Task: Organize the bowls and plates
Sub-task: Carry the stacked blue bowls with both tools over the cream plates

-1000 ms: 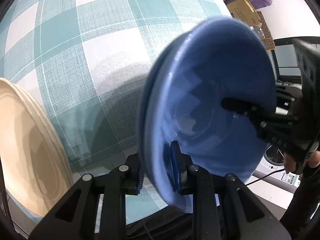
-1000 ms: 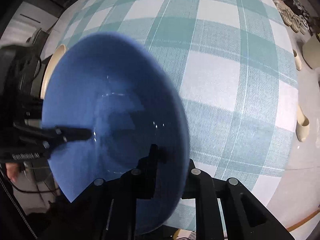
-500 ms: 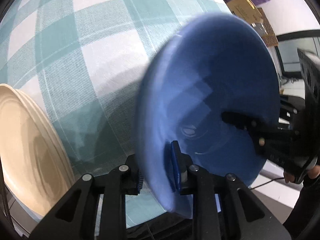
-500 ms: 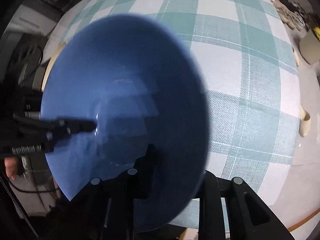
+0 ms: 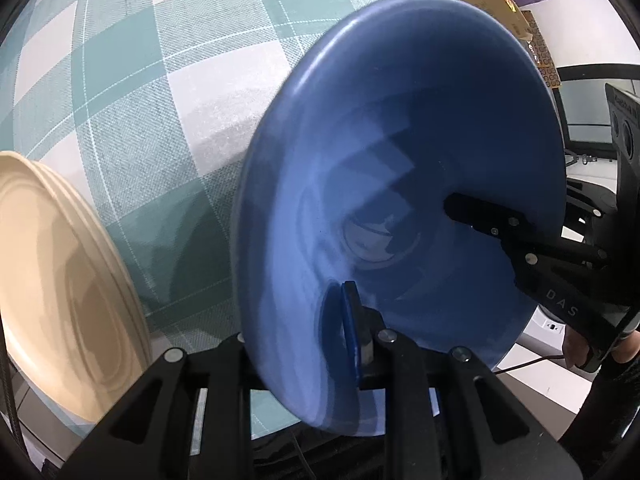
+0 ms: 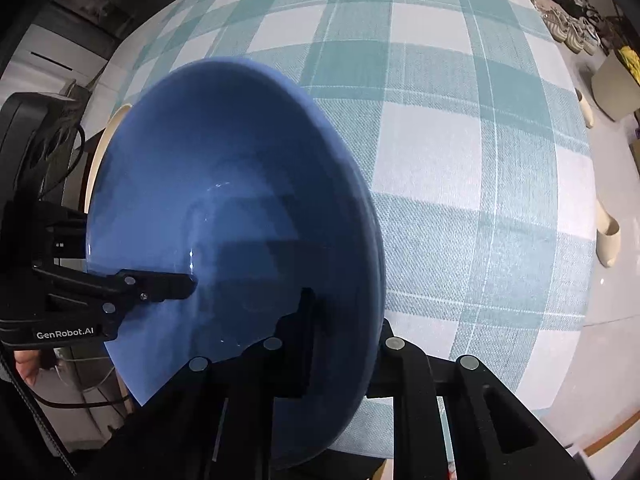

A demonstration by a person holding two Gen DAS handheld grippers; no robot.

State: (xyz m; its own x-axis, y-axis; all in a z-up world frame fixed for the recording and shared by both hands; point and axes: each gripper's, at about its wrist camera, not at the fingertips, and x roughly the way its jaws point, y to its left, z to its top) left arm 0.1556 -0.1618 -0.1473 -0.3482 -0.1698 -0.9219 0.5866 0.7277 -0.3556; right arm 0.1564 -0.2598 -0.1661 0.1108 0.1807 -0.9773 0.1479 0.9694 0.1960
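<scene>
Fingers (image 5: 352,320) of both downward-pointing grippers clamp opposite rims of 1 blue bowl (image 5: 400,152).

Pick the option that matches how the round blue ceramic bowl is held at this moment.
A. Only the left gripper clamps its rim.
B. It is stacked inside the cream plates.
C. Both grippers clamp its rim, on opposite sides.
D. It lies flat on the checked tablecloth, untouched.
C: the left gripper pinches the near rim of the round blue ceramic bowl, while the right gripper clamps the opposite rim, its finger visible inside the bowl.
</scene>
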